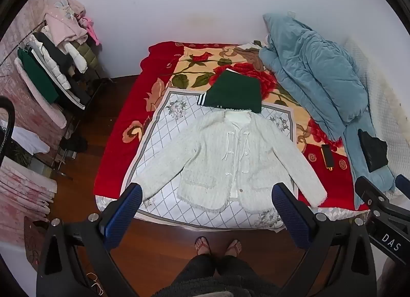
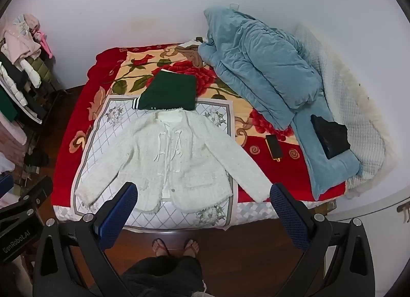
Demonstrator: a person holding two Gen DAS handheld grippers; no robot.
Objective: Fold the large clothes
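Blue quilt (image 1: pixel 315 76) heaped upper right; phone (image 1: pixel 327 156) on red floral blanket (image 1: pixel 118 127) right of centre; clothes rack (image 1: pixel 51 71) far left.

Both wrist views are evenly and softly lit with no glare and only faint shadows, sharp in the middle, while the fisheye lens bends the bed (image 1: pixel 112 158) and wall (image 1: pixel 205 2) toward a dark round border and slightly softens the edges.

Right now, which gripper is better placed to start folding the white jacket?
Probably either: each open gripper, left gripper and right gripper, hovers off the white jacket. Left suits the left sleeve, right the other.
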